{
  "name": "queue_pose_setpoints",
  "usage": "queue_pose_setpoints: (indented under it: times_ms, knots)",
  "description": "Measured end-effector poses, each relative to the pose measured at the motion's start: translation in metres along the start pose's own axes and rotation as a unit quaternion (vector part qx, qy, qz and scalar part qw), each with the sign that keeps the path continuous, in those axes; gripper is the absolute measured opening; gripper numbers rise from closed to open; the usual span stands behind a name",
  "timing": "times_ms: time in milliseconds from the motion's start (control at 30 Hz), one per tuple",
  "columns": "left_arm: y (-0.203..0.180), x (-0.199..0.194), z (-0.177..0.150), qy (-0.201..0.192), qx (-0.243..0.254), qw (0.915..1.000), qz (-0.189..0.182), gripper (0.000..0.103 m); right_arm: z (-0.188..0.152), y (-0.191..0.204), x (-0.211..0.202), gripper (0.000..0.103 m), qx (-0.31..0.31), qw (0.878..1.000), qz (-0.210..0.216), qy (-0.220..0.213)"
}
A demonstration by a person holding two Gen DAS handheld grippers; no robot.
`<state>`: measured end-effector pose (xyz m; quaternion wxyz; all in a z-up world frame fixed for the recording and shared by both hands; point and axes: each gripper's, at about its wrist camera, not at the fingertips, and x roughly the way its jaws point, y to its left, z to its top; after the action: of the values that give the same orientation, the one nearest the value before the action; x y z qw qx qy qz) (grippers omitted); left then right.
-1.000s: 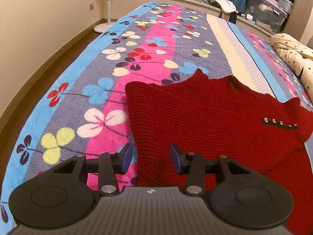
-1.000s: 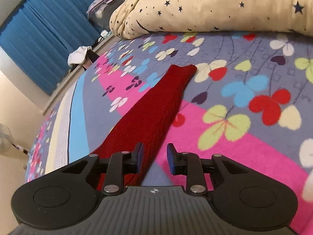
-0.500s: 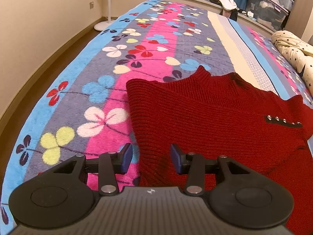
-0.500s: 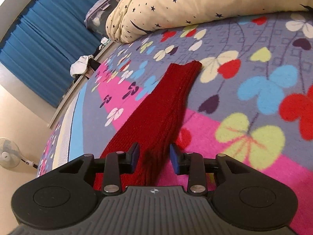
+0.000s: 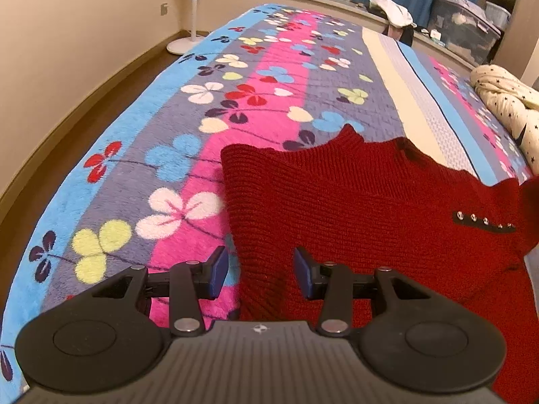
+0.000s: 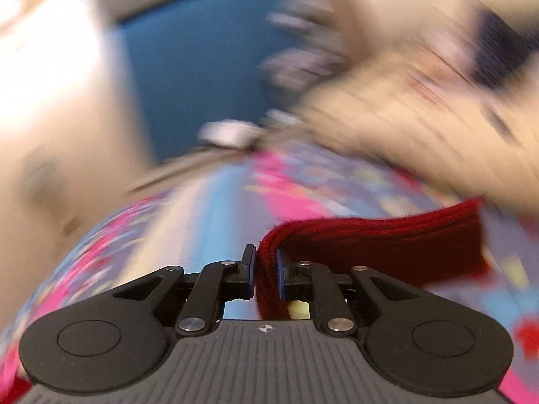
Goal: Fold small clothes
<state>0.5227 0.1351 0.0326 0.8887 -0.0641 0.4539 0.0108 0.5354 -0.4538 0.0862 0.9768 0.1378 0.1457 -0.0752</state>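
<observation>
Sweater [image 5: 353, 202] sleeve [image 6: 387, 235] fold in hand — right gripper [image 6: 264, 271] just closed, pinching sleeve; left gripper [image 5: 259, 271] half-open, empty. Next: carry sleeve across body — release flat.

Bed [image 5: 141, 128] under striped floral fleece blanket [image 5: 276, 77], red knit sweater [image 5: 353, 202] spread flat on it, star-print cream duvet [image 5: 505, 101] bunched at far side

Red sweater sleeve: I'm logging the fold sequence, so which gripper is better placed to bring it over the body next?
Right. The right gripper has just closed on the sleeve; the left gripper is open over the sweater's edge.
</observation>
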Motion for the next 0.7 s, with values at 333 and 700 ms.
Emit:
queue_pose_setpoints:
  times_ms: [333,700]
  knots:
    - [0.017,-0.010,0.001,0.002,-0.024,0.9997,-0.011,0.048,-0.129,0.244,-0.082,0.013,-0.228,0.880,0.357,0.214]
    - [0.037,-0.020,0.001,0.006,-0.066,0.9968,-0.044,0.048,-0.054,0.153,-0.141,0.049,-0.196,0.928,0.239,0.210]
